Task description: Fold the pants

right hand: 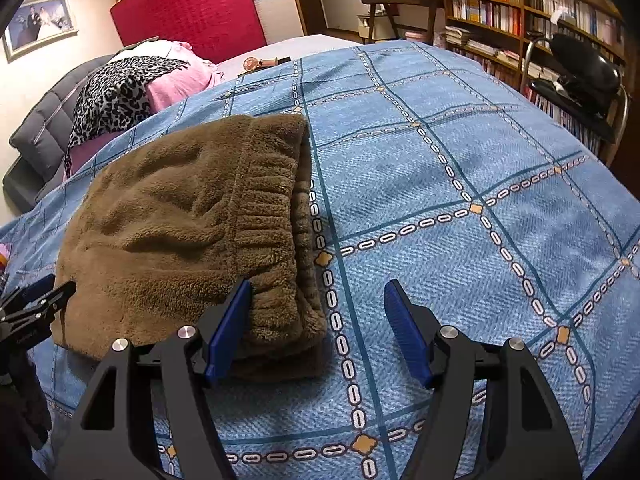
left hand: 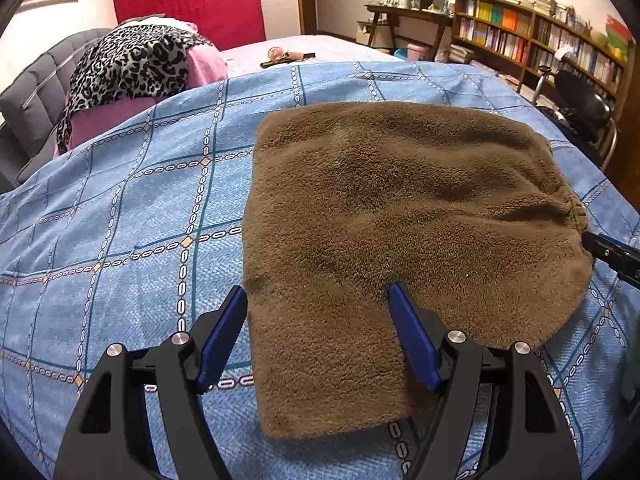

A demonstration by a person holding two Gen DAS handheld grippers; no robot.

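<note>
Across the bed, a blue bedspread with a chain-patterned grid covers everything from the near edge up to the far end, and it serves as the landmark for all else. On the bedspread lie the brown fleece pants, folded into a compact, roughly rectangular bundle. Seen from the right wrist camera, the pants show their gathered elastic waistband along the edge that faces the open middle of the bedspread, with folded layers stacked beneath it.

Beyond the far end of the bedspread, a leopard-print cloth is draped over pink bedding, with a red padded headboard on the wall behind. Off the bedspread's side stands a long wooden bookshelf full of books, and a dark chair sits between it and the bed.

Low over the near edge of the bedspread, the left tongs stand spread, their blue pads apart over the near corner of the pants, pressing on nothing. The right tongs are likewise spread: one blue pad sits just beside the waistband edge, the other over bare bedspread, with nothing pinched between. Each wrist view catches the tip of the other tongs at the pants' edge.
</note>
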